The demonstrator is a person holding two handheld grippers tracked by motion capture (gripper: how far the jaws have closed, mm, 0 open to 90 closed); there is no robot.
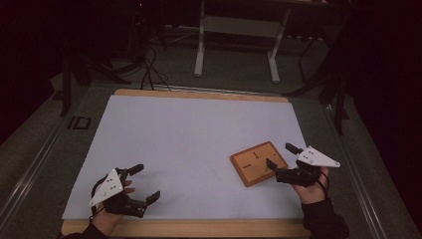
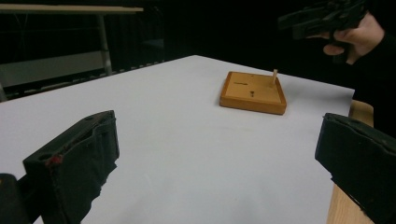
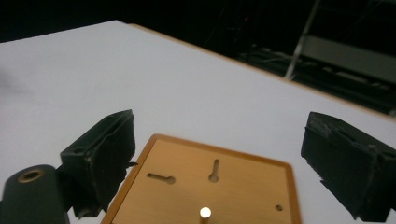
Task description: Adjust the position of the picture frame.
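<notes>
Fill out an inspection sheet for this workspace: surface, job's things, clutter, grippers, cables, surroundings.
Surface: white sheet over a wooden table whose edge shows along the near and far sides.
Job's things: a square wooden board lies flat on the sheet at the right; it has two keyhole slots, a small hole, and a short pale peg standing upright.
Clutter: nothing seen.
Grippers: left gripper open and holding nothing, low over the sheet's near left corner; right gripper open, its jaws on either side of the board's near edge, gripping nothing.
Cables: dark cables on the floor beyond the table.
Surroundings: dark room; a white table frame stands behind.
</notes>
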